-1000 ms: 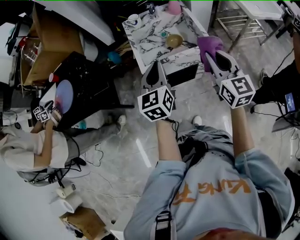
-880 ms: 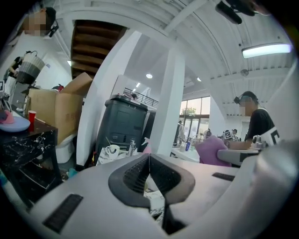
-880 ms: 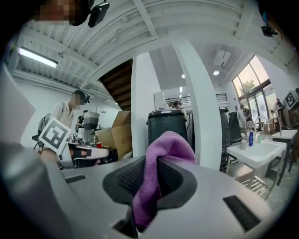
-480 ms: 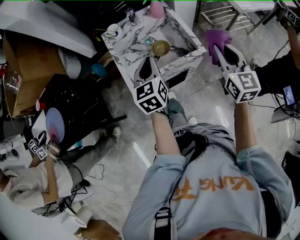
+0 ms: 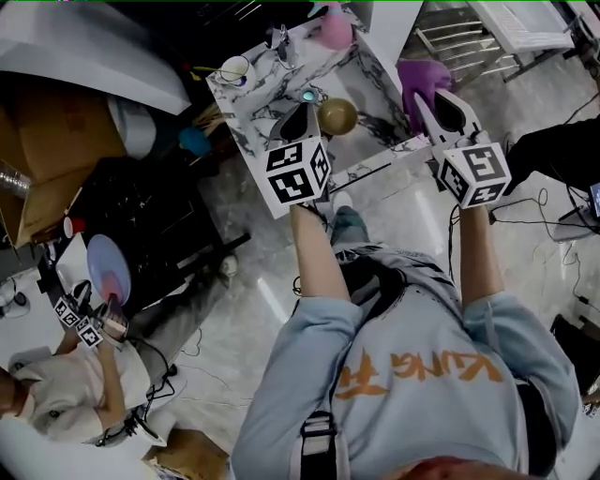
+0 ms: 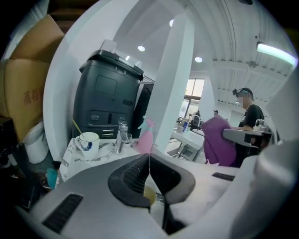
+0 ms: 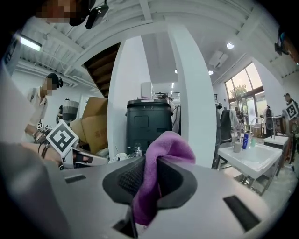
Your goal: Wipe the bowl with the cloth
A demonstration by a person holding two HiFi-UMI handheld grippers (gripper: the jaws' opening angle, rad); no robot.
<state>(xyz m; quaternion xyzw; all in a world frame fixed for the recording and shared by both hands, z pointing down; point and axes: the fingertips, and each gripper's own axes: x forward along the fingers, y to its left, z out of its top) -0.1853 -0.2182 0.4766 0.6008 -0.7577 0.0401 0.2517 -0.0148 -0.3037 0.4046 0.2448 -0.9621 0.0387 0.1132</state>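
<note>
**A:** What is the left claw (image 5: 300,117) doing?

**B:** Its jaws are pressed fully together with nothing caught between them. In the left gripper view the two dark pads meet along a thin line. The claw hangs over the marble bench (image 5: 246,94).

**A:** And the other one?

**B:** The right claw (image 5: 433,98) is clamped on the purple cloth (image 5: 422,77). The right gripper view shows the cloth pinched between the pads. It bunches up above them and a fold hangs below. This claw is off the right edge of the bench.

**A:** Where is the bowl?

**B:** The brownish-gold bowl (image 5: 337,115) sits on the bench just to the right of the left claw's tips. It is to the left of the right claw and clearly apart from it. In the left gripper view a yellowish sliver of the bowl shows under the closed pads. I cannot tell whether the claw touches it.

**A:** What lies beyond the claws?

**B:** Ahead of the left claw and to its left stands a white cup (image 5: 234,68). A chrome faucet (image 5: 279,37) is straight ahead of it. A pink spray bottle (image 5: 335,26) stands farther on, ahead and slightly right. All three are on the bench, well clear of the cloth.
</note>
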